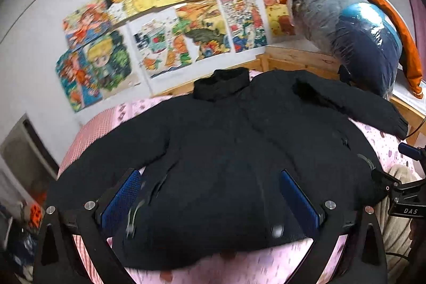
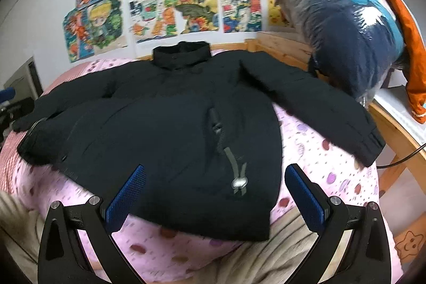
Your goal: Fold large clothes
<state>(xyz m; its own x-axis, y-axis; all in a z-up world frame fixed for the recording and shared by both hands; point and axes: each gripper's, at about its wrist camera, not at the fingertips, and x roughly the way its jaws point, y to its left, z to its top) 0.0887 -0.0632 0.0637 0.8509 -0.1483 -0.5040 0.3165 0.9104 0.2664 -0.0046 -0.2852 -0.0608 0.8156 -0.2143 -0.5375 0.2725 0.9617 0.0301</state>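
Observation:
A large black padded jacket (image 1: 226, 151) lies spread flat on a pink spotted bed cover (image 1: 106, 119), collar toward the wall and both sleeves stretched out. It also shows in the right wrist view (image 2: 173, 119), with a grey zipper pull (image 2: 238, 181) near its hem. My left gripper (image 1: 210, 200) is open, its blue pads above the jacket's lower front, holding nothing. My right gripper (image 2: 215, 190) is open over the jacket's lower right hem, holding nothing.
Children's drawings (image 1: 165, 17) cover the wall behind the bed. A plastic-wrapped bundle of bedding (image 1: 354, 31) with an orange cloth sits on a wooden shelf (image 2: 394, 124) at the right. Beige fabric (image 2: 279, 252) lies at the bed's near edge.

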